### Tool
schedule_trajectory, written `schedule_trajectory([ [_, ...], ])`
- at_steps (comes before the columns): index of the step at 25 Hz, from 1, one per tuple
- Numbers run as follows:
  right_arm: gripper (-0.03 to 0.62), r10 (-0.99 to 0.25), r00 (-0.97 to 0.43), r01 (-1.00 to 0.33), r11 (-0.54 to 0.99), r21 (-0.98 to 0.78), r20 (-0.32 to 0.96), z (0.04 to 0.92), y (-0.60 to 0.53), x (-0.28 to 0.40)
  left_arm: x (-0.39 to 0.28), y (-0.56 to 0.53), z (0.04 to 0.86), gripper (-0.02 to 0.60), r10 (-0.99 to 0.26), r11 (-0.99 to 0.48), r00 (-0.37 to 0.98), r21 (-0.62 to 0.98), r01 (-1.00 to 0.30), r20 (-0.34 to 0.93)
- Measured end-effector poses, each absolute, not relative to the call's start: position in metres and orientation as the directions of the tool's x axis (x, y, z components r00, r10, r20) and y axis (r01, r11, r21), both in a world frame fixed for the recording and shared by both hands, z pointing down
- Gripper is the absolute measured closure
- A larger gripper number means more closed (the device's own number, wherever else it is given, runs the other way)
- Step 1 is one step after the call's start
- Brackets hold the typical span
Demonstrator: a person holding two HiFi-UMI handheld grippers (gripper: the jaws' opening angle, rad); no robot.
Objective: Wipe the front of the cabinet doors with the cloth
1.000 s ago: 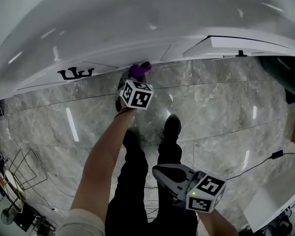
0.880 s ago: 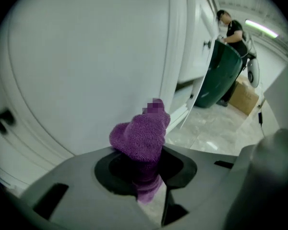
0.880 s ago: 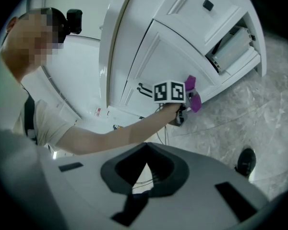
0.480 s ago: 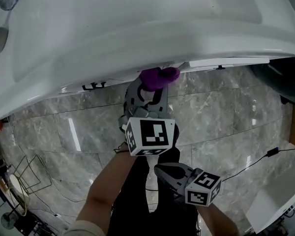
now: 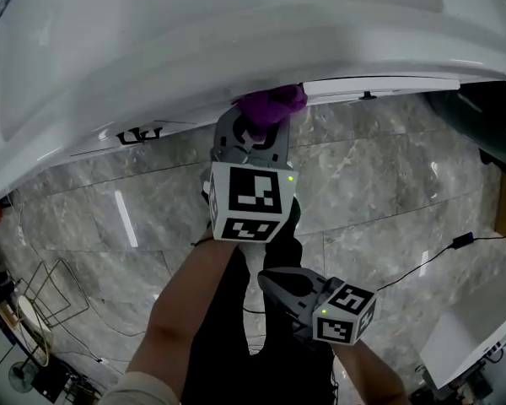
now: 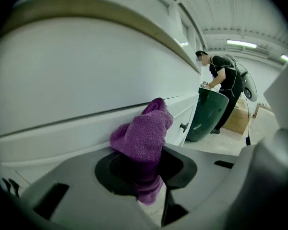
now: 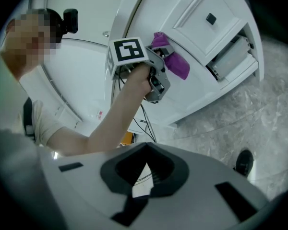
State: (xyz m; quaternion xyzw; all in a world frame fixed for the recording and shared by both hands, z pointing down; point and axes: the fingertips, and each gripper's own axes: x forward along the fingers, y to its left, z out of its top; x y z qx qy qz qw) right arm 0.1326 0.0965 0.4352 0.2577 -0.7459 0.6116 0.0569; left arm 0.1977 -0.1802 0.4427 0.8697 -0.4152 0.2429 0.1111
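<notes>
A person looks steeply down past a white sink counter (image 5: 236, 32) whose front edge runs across the top of the head view, over a grey marble-tiled floor (image 5: 379, 184). The left gripper (image 5: 266, 125) reaches up just under the middle of that front edge. Its jaws are closed tight on a bunched purple cloth (image 5: 271, 105), which is pressed against the white cabinet door (image 6: 72, 123) below the counter. In the left gripper view the cloth (image 6: 143, 137) fills the gap between the jaws and bulges out towards the door panel, touching it. The gripper's marker cube (image 5: 248, 201) faces the camera, with the person's bare forearm (image 5: 190, 310) behind it. Towards the counter's left end a black handle (image 5: 138, 132) shows on the cabinet front. Towards its right end a white panel (image 5: 379, 85) stands out from the cabinet. The right gripper (image 5: 278, 285) hangs low, well apart from the cabinet, above the person's black trousers. In the right gripper view its jaws are brought together with nothing between them. That view also shows the left gripper (image 7: 161, 56) holding the cloth (image 7: 176, 63) against the cabinet. Far along the cabinet run, a second person (image 6: 223, 75) bends over a dark green bin (image 6: 211, 111).
</notes>
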Motion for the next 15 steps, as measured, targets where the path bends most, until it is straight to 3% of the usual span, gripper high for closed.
schedule_trajectory([
  [15, 0.585, -0.363, -0.844, -0.447, 0.069, -0.892, 0.396, 0.473, 0.099, 0.163, 0.185, -0.176, 0.672, 0.466, -0.483, -0.657, 0.384, -0.035, -0.753, 0.787],
])
